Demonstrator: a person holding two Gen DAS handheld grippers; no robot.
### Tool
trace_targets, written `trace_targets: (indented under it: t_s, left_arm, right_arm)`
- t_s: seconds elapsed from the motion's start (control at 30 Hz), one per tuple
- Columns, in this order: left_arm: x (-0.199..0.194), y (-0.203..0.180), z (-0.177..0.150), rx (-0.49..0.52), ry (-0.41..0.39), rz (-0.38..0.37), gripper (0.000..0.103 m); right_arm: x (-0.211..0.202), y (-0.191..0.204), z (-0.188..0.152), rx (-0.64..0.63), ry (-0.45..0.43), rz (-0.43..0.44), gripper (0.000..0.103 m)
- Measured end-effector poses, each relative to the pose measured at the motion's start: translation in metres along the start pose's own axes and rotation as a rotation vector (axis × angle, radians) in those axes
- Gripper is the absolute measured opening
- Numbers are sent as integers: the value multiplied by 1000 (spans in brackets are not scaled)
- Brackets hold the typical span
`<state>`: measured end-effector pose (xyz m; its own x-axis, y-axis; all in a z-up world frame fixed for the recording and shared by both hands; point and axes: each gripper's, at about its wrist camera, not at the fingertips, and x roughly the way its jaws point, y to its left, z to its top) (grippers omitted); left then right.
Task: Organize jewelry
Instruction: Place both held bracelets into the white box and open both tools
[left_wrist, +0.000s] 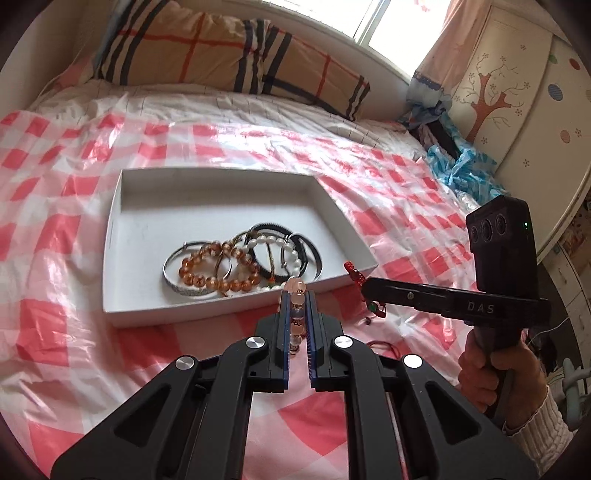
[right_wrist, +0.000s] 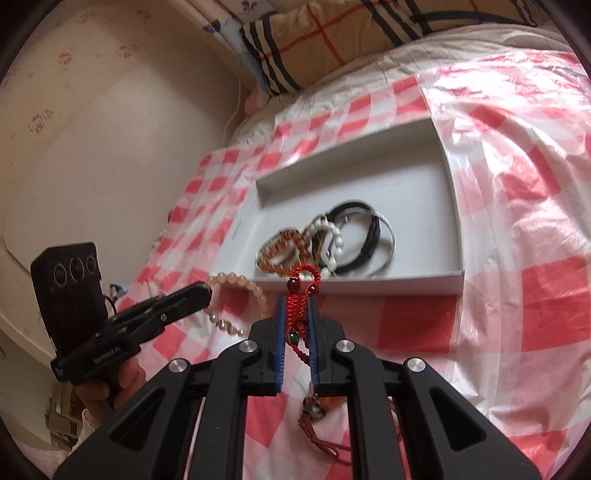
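A shallow white tray (left_wrist: 147, 199) lies on the bed and holds several bracelets: an amber bead bracelet (left_wrist: 218, 269), a white pearl bracelet (left_wrist: 273, 243), a silver bangle (left_wrist: 177, 280) and black bands (left_wrist: 310, 254). My left gripper (left_wrist: 297, 295) is shut on a pink bead bracelet (left_wrist: 297, 286) just before the tray's near wall. My right gripper (right_wrist: 295, 301) is shut on a red braided cord bracelet (right_wrist: 301, 288) near the tray's front edge (right_wrist: 369, 286). The right gripper also shows in the left wrist view (left_wrist: 364, 286), and the left gripper in the right wrist view (right_wrist: 207, 293) with the pink beads (right_wrist: 236, 280).
A pink and white checked plastic sheet (left_wrist: 388, 192) covers the bed. A plaid pillow (left_wrist: 229, 55) lies at the head. Blue plastic wrap (left_wrist: 461, 166) and a painted wardrobe (left_wrist: 517, 92) stand at the right. A red cord (left_wrist: 384, 345) lies on the sheet.
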<state>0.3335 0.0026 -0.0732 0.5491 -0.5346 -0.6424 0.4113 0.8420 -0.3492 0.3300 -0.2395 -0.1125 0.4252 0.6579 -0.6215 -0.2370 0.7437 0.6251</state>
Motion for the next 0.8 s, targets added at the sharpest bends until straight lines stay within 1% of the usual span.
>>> trace_targets:
  t_s: [0.1, 0.17, 0.23, 0.3, 0.43, 0.57, 0.67, 0.73, 0.77, 0.8]
  left_arm:
    - [-10, -8, 4, 26, -65, 20, 7]
    - [-13, -13, 8, 39, -97, 32, 7]
    - [-10, -16, 12, 34, -113, 30, 7]
    - [-3, -16, 18, 11, -111, 24, 7]
    - [8, -14, 26, -25, -109, 19, 7]
    - [16, -8, 33, -55, -115, 27, 7]
    - [22, -3, 33, -65, -115, 48, 7]
    - [26, 1, 32, -71, -104, 77, 7]
    - [28, 4, 31, -77, -96, 95, 7]
    - [31, 6, 31, -82, -87, 108, 7]
  right_arm:
    - [-8, 6, 5, -20, -72, -9, 11]
    - [-12, 9, 9, -25, -126, 5, 11]
    - [-14, 12, 13, -26, -169, 7, 11]
    - [-13, 12, 16, -27, -197, 3, 11]
    - [-6, 10, 20, -30, -217, -35, 11]
    - [0, 5, 26, -18, -226, -35, 11]
    - [7, 6, 28, -23, -217, -40, 12]
    - [14, 9, 28, -43, -198, -64, 22]
    - [17, 11, 28, -57, -196, -84, 37]
    - [18, 13, 27, -66, -198, -102, 46]
